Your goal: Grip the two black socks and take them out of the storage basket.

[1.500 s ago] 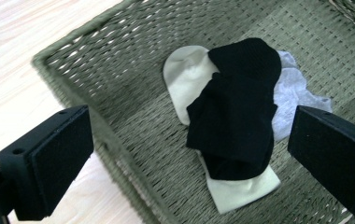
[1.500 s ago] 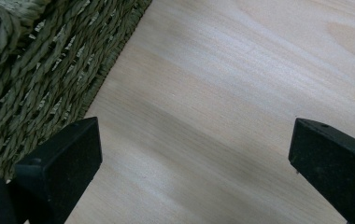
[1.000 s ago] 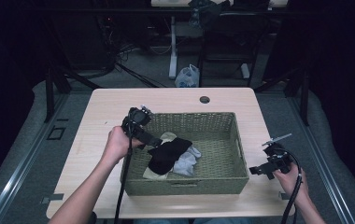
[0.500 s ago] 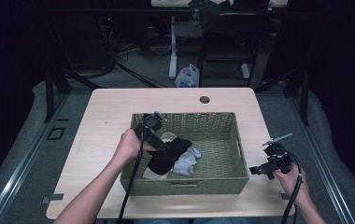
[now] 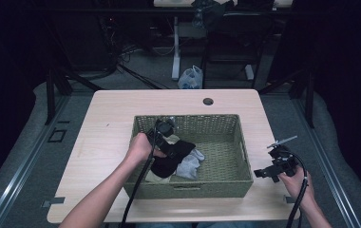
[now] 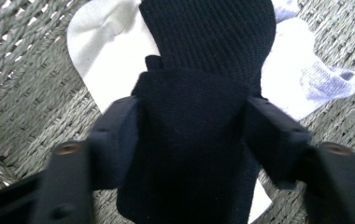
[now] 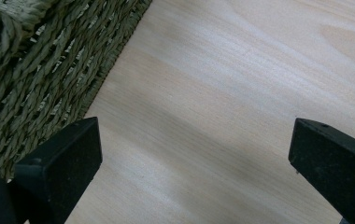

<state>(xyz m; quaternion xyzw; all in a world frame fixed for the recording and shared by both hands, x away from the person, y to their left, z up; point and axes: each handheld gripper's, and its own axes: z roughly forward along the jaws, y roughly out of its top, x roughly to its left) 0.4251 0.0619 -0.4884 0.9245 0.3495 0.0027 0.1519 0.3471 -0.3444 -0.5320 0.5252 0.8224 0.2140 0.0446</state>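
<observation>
Left gripper view has the left gripper (image 6: 192, 140) with its fingers pinching a black sock (image 6: 199, 116), lying on white socks (image 6: 105, 51) inside the wicker basket (image 5: 245, 164). Right gripper (image 7: 192, 158) hovers over the counter (image 7: 241, 93), fingers spread wide.

We see the high view dim around its edges: the floor and the room behind fall into near black, while the table (image 5: 121, 114) is lit evenly from above and casts little shadow. The picture is soft and grainy. In the left gripper view the white sock (image 6: 101, 60) glares, the black sock (image 6: 199, 107) loses its detail, and the near jaws blur. In the right gripper view we find the wood bright and soft, the basket (image 7: 45, 70) weave sharper.
</observation>
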